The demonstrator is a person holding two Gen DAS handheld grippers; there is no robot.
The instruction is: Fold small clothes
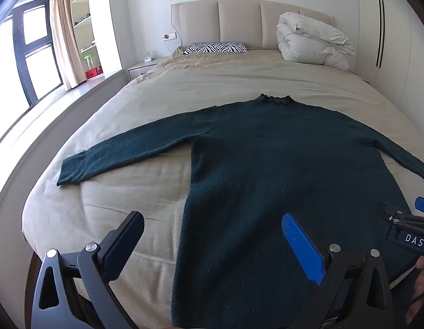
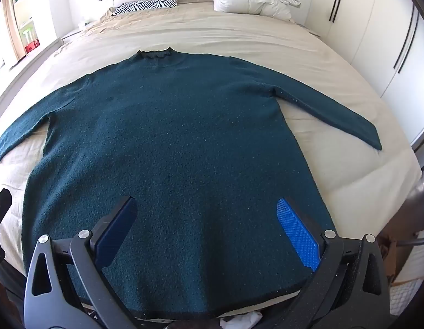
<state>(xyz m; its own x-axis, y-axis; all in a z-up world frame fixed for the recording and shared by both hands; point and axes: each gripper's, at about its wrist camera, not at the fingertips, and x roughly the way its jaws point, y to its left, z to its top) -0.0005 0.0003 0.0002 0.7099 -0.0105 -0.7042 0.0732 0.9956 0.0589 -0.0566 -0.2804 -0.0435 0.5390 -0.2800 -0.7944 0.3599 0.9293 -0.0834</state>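
While both grippers hang above the near end of the bed (image 1: 162, 87), a dark teal sweater (image 2: 168, 137) lies spread flat on the beige bedcover, front side up or down I cannot tell. Collar points toward the headboard (image 1: 239, 22); hem runs along the near bed edge. Both sleeves are stretched out sideways, angled slightly toward the foot; the left cuff stops short of the bed's left edge, the right cuff ends near the right edge.

Left gripper (image 1: 212, 235): jaws spread wide, nothing between the pads. It hovers over the sweater's left side seam, one finger above bare bedcover, the blue ribbed pad above the knit.

Right gripper (image 2: 206, 224): jaws likewise wide apart and empty, both fingers over the lower body of the sweater, near the hem.

Open room: bare bedcover beyond the collar up to a zebra-print pillow (image 1: 214, 48) and a bundled white duvet (image 1: 313, 41) by the headboard, both well apart from the garment. Narrow strips of cover flank the torso under each sleeve.

Materials: sweater is a fuzzy, pilled knit with a small ruffled collar edge and a darker bound hem. Bedcover is smooth woven cloth with shallow creases. Headboard is padded in vertical panels. White wardrobe doors (image 2: 376, 41) stand along the right side; a window with curtain (image 1: 61, 35) on the left.
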